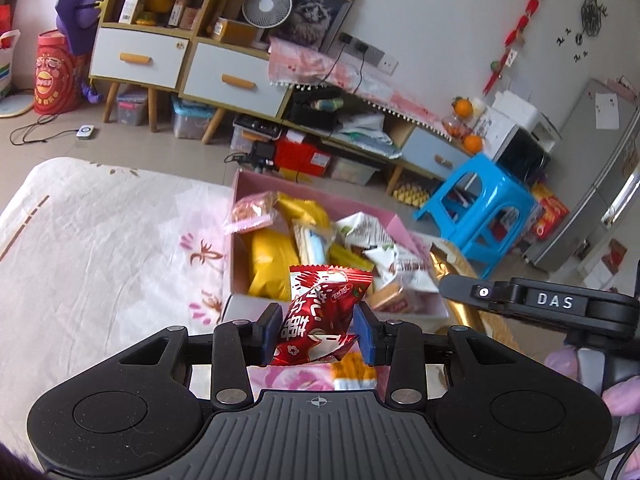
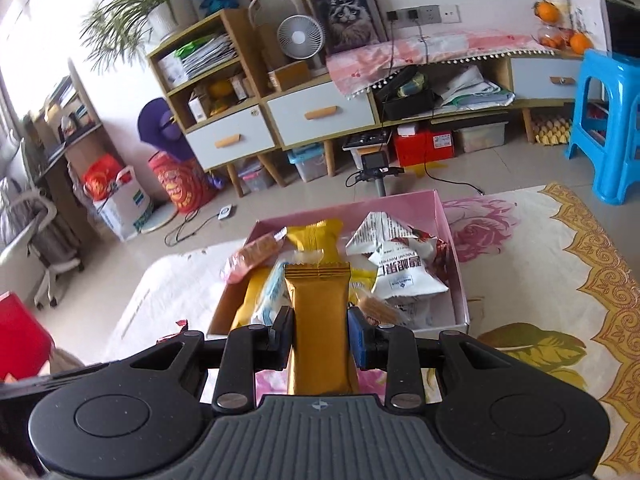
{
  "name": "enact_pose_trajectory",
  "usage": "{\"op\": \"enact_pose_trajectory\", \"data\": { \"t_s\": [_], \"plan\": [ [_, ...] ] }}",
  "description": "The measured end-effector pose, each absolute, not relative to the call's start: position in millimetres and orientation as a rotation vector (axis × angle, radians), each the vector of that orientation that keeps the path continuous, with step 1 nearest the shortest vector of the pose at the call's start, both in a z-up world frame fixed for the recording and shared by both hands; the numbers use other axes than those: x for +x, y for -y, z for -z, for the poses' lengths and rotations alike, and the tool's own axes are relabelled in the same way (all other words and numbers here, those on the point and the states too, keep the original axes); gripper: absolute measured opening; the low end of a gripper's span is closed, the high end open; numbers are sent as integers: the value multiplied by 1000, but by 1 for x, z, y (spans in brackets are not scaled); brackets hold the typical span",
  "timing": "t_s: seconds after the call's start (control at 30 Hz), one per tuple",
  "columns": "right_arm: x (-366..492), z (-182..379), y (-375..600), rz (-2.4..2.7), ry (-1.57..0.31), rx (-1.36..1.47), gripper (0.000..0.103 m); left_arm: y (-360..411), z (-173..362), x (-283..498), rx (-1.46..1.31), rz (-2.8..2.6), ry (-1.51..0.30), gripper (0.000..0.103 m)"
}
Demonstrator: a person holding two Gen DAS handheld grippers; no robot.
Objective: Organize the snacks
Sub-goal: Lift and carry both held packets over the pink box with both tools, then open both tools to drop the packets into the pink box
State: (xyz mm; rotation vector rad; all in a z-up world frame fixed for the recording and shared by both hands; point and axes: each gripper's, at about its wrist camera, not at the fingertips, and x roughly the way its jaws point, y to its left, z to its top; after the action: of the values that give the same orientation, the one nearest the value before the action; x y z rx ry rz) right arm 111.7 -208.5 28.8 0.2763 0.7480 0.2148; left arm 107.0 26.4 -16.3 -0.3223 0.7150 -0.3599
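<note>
Left tongs (image 1: 316, 330): narrowly spread, blue pads pinching a red snack packet (image 1: 320, 314) by its sides. The packet stands roughly upright between the pads, long axis running 6 to 12 o'clock in the left wrist view, crimped top edge tilted slightly toward 1 o'clock.

Right tongs (image 2: 320, 338): drawn in close, clamped on a gold snack bar (image 2: 318, 320). The bar's long axis runs 6 to 12 o'clock in the right wrist view, with its crimped end pointing away at 12 o'clock and its near end passing back under the tongs.

Beyond both tongs, at 12 o'clock, sits an open pink box (image 2: 450, 240) on a floral cloth (image 2: 520, 280). It is crowded with loose packets: a yellow packet (image 2: 318, 236) at the far side, white printed bags (image 2: 404, 276) toward 1 o'clock, a pink biscuit packet (image 2: 252, 258) overhanging the rim at 11 o'clock. The held items are above the box's near edge, touching none of its contents.

In the left wrist view the right tongs' black arm (image 1: 540, 306) shows at 3 o'clock.

Farther off: a blue stool (image 2: 608, 128) at 2 o'clock, a low cabinet (image 2: 320, 120) and a small fan (image 2: 300, 36) at 12 o'clock.
</note>
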Motion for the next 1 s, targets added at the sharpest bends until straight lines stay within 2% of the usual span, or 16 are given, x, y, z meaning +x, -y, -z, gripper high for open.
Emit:
{"op": "enact_pose_trajectory", "data": {
  "t_s": [0.57, 1.0],
  "plan": [
    [160, -6, 214, -207, -760, 480, 20, -2, 34, 171, -211, 270, -716, 36],
    [184, 9, 225, -176, -765, 513, 20, 9, 44, 204, -191, 244, -689, 36]
  ]
}}
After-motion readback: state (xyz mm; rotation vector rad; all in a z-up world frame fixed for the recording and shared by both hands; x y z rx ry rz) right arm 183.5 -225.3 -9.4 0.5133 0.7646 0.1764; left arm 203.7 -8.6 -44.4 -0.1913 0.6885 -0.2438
